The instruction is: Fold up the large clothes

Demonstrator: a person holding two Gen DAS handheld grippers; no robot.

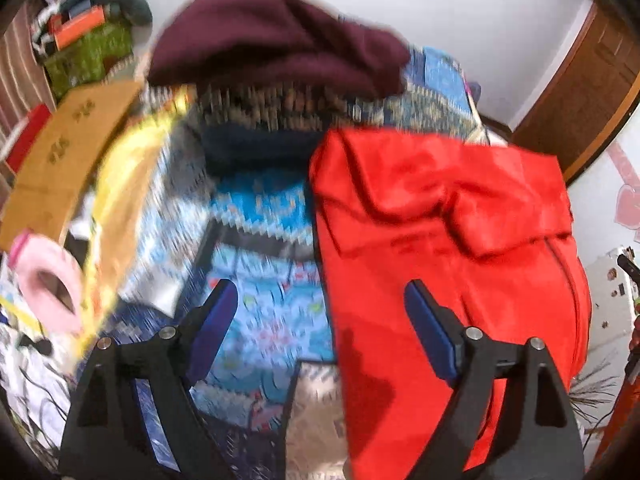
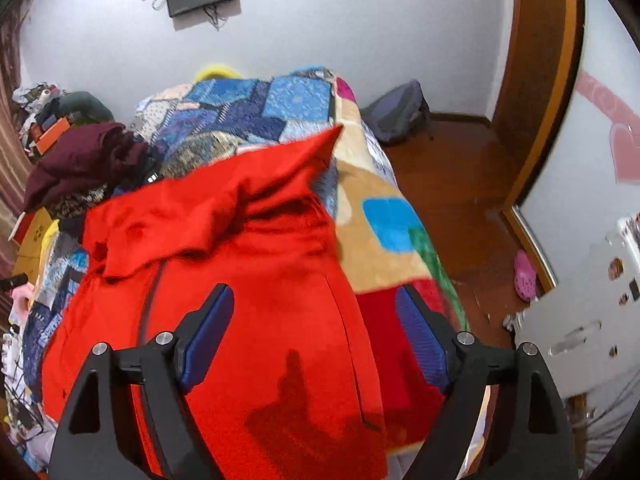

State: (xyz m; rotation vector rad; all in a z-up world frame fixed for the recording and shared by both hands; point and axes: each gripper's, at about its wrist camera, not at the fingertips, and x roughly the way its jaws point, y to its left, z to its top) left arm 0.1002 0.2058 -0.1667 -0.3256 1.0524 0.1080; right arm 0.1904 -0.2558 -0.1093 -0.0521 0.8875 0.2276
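A large red hooded jacket (image 1: pixel 448 248) lies spread on the patchwork-blanket bed (image 1: pixel 264 216), its hood folded toward the far end; it also shows in the right wrist view (image 2: pixel 256 280). My left gripper (image 1: pixel 320 304) is open and empty, above the jacket's left edge and the blanket. My right gripper (image 2: pixel 316 312) is open and empty, hovering over the jacket's lower right part, near the bed's right edge. The left wrist view is motion-blurred.
A dark maroon garment (image 1: pixel 280 44) lies heaped at the bed's far left, also in the right wrist view (image 2: pixel 84 160). A yellow cloth (image 1: pixel 132 184), a cardboard box (image 1: pixel 68 152) and a pink roll (image 1: pixel 48 288) sit left. Wooden floor (image 2: pixel 452 184), a backpack (image 2: pixel 396 112) and a white cabinet (image 2: pixel 584 320) lie right.
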